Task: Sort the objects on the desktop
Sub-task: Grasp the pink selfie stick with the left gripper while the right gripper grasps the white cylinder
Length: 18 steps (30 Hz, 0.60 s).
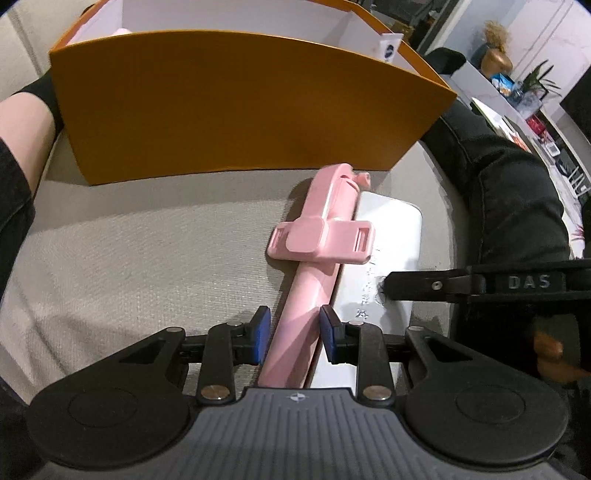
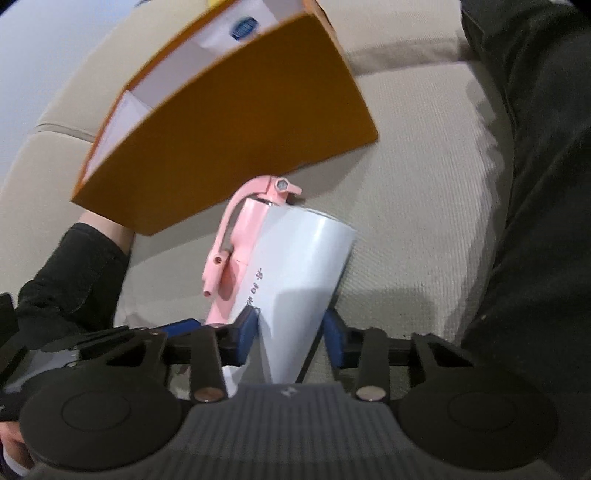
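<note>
**Pink plastic selfie stick and white flat card — sorting under way, both items outside the box**

Pink plastic selfie stick [image 1: 314, 266] with folding phone clamp: lying on beige woven cushion [image 1: 147, 258], just in front of orange cardboard box with white compartments [image 1: 240, 107]. Long axis running away from left gripper [image 1: 294, 334] toward the box wall; hinged head end nearest the box, shaft end between the blue pads. Clamp piece set crosswise at mid-length.

White flat card with small printed marks [image 2: 295, 266]: alongside the stick on its right, touching it, long axis roughly parallel.

Left gripper: jaws part-open, straddling the shaft; firm contact cannot be told.

Right gripper [image 2: 291, 332]: jaws narrowed around the near end of the white card; left pad against its edge, right pad apparently just clear, so hold unconfirmed.

Progress, judged: box already holding a white packet with blue round logo [image 2: 240, 29] and a pale pink item. Remaining: lift stick and card, place each in a compartment.

Person's dark sleeve [image 2: 74, 273] beside the box.
</note>
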Motion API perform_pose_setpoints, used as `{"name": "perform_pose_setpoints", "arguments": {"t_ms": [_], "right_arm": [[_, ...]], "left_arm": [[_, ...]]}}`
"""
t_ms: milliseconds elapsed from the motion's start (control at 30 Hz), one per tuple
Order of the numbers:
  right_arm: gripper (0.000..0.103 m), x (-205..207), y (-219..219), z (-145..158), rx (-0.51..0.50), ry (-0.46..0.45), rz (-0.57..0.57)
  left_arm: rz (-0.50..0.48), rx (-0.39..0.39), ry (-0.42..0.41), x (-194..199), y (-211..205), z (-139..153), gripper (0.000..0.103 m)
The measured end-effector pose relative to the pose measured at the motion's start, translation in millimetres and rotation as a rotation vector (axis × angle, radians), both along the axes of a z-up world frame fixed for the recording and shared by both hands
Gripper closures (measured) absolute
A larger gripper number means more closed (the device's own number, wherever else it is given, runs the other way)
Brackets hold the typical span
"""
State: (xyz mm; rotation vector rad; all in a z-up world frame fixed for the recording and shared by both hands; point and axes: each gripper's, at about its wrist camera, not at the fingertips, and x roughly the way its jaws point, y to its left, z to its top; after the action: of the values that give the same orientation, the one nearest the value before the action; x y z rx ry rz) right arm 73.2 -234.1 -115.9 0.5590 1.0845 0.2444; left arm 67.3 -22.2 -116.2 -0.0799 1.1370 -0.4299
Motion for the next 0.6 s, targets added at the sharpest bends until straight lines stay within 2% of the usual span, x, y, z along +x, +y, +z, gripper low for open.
{"name": "perform_pose_setpoints", "arguments": {"t_ms": [133, 367, 600], "right_arm": [[0.069, 0.6, 2.3, 6.5, 0.005, -0.034, 0.023], [0.065, 16.1, 10.9, 0.1, 0.023, -0.038, 0.015], [0.046, 32.2, 9.6, -24.7, 0.104, 0.017, -0.004]], "left_arm": [[0.024, -0.042, 0.017, 1.5, 8.0, -2.5, 0.070], [0.062, -0.102, 0.043, 6.3, 22.4, -6.1, 0.070], [0.077, -0.164, 0.073, 11.4, 28.8, -10.8, 0.067]]}}
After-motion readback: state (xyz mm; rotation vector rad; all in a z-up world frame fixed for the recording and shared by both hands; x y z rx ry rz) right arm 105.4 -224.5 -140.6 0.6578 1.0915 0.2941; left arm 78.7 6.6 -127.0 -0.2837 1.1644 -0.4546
